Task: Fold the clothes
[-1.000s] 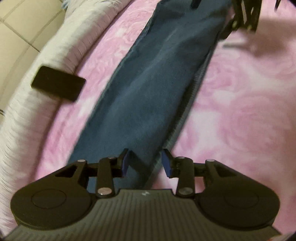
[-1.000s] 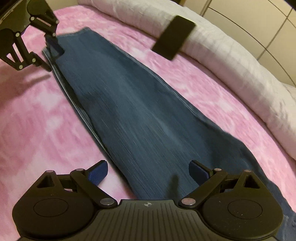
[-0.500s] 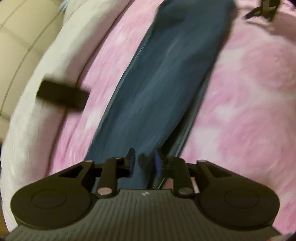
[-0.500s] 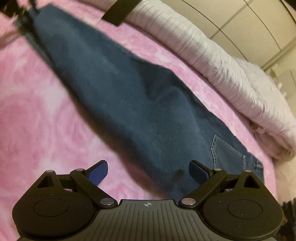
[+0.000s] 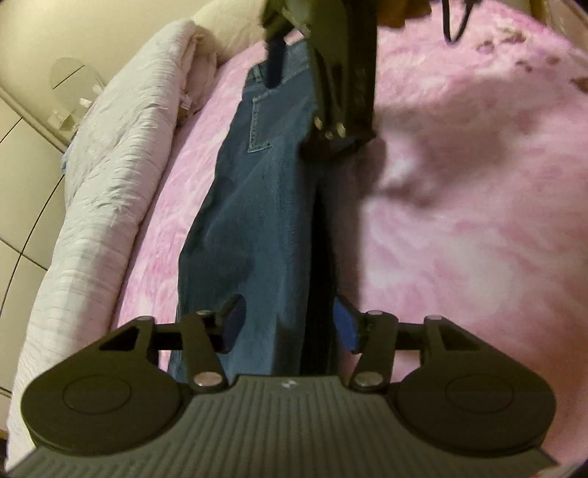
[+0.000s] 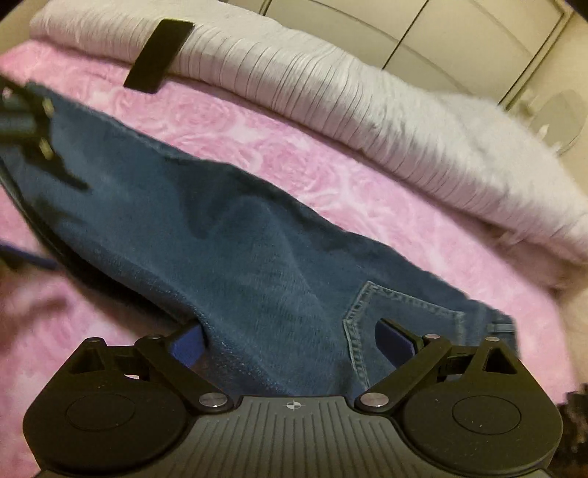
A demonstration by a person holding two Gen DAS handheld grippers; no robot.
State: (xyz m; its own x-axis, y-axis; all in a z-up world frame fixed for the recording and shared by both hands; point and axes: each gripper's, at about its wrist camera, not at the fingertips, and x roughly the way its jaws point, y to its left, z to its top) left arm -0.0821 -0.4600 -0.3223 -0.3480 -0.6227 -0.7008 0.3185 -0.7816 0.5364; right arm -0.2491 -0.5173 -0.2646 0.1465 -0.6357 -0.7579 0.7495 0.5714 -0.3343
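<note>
A pair of blue jeans (image 5: 257,206), folded lengthwise, lies stretched out on the pink bedcover (image 5: 459,228). My left gripper (image 5: 286,325) is open, its blue pads either side of the leg end of the jeans. My right gripper (image 6: 290,342) is open over the waist end, its pads either side of the denim near the back pocket (image 6: 397,305). The jeans also show in the right wrist view (image 6: 228,239). The right gripper appears at the far end in the left wrist view (image 5: 330,84), blurred. The left gripper shows blurred at the left edge of the right wrist view (image 6: 25,125).
A rolled white quilt (image 6: 367,110) runs along the far side of the bed, with a black phone (image 6: 158,55) lying on it. The quilt also shows in the left wrist view (image 5: 110,176). Wardrobe doors (image 6: 422,29) stand behind. A cable (image 5: 452,18) hangs at the bed's far end.
My left gripper closed partly, then opened wide around the leg end. My right gripper moved along the jeans from the leg to the waist end by the pocket. Both views swung.
</note>
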